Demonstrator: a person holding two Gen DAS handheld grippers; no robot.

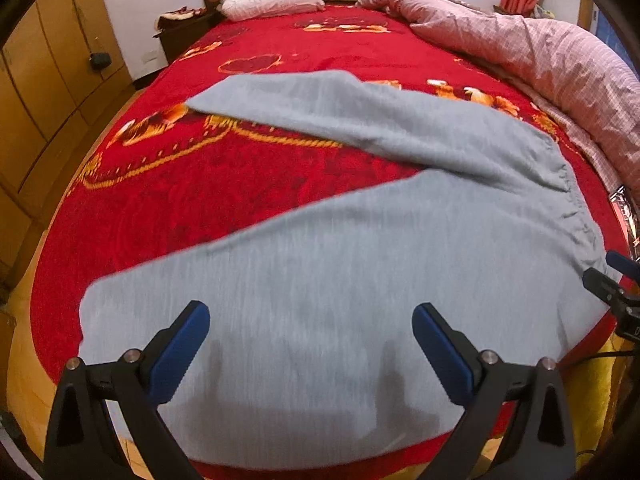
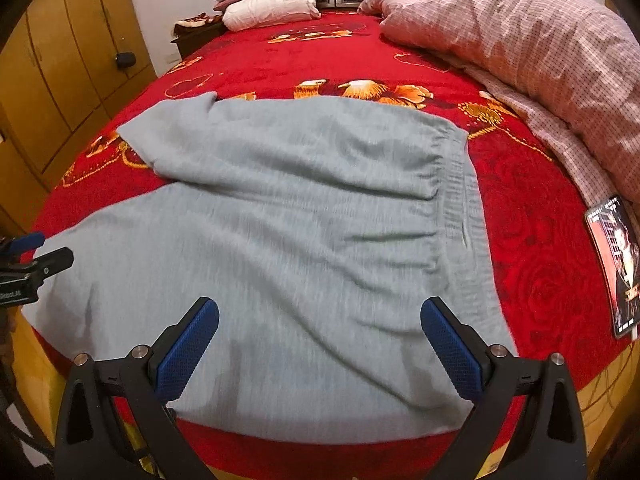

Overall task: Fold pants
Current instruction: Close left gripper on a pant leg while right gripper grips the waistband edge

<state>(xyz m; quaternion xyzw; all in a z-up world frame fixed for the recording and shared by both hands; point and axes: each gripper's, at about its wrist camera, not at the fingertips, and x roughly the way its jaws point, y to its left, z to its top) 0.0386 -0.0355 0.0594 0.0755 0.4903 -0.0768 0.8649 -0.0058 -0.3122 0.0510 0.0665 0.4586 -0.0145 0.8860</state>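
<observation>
A: Bedroom, red blanket [image 2: 532, 264] with gold flower print over the bed, wooden wardrobe [image 1: 44, 92] on the left, headboard at the far end.

B: Pillows?

A: Stack of pillows [image 2: 268, 0] far left by the headboard. Pink checked duvet [image 2: 532, 40] bunched along the right side. Phone [image 2: 614, 268] lying on the blanket at the right, screen lit.

B: Pants?

A: Grey pants [image 2: 288, 208] spread flat on the near part of the blanket. Waistband on the right, legs run off to the left, splayed apart with red showing between them. Near leg reaches the near edge of the bed.

B: Grippers?

A: Left gripper [image 1: 311, 334] over the near leg, fingers spread wide, nothing between them. Right gripper [image 2: 319, 330] over the seat area near the waistband, also spread wide, gripping nothing. Contact with the cloth, cannot tell. Both frames a bit motion-blurred.

B: See each other?

A: Yes, each one shows at the edge of the other's view.
</observation>
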